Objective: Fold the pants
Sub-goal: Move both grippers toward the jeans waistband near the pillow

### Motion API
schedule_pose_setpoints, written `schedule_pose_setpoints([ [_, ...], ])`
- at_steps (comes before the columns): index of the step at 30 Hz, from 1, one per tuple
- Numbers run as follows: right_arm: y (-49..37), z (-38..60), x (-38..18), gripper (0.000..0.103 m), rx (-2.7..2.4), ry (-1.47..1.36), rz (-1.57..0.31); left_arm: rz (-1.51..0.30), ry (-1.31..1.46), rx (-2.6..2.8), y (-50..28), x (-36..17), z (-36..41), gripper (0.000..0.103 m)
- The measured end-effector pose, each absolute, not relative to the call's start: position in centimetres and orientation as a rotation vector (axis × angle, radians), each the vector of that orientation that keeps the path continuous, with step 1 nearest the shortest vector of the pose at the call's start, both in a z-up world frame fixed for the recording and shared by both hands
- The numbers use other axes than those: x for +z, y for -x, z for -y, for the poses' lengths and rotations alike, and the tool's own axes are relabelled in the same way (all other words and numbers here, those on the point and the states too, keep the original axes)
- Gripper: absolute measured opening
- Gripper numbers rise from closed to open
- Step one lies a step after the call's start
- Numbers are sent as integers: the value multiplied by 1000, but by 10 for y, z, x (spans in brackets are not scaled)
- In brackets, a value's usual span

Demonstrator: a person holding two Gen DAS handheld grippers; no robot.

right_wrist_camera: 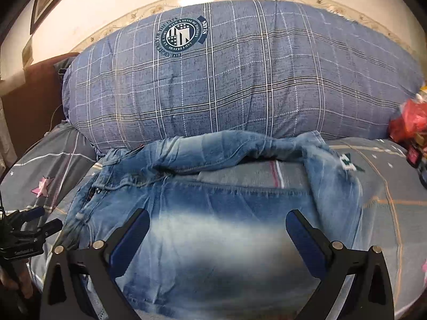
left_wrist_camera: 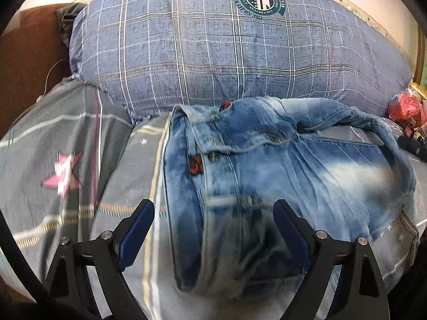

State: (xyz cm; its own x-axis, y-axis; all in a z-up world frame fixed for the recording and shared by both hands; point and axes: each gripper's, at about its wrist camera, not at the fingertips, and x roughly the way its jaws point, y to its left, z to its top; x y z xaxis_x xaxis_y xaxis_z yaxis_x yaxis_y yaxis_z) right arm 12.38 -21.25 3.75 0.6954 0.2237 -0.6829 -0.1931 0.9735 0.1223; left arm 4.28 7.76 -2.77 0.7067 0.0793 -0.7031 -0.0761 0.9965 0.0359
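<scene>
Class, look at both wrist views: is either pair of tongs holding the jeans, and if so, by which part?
Nothing is held. The left tongs and right tongs are both open above the jeans.

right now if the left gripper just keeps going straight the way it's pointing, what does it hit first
Most likely the jeans: the left gripper is open, with the waistband end lying straight ahead between its fingers. Beyond the denim sits the blue plaid pillow. Depth is hard to judge in this blurred fisheye view.

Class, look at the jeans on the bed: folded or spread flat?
Partly folded. The jeans are doubled over, one leg bent back along the pillow; the bundle is loose, rumpled.
</scene>
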Motion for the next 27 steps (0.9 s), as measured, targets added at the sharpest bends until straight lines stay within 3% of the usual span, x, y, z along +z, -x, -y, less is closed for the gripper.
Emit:
schedule_pose_setpoints([
  [15, -251, 258, 46, 103, 182, -88, -910, -835, -34, 53, -162, -7, -115, 91],
  [27, -350, 254, 24, 103, 225, -48, -1034, -944, 44, 76, -258, -35, -145, 90],
])
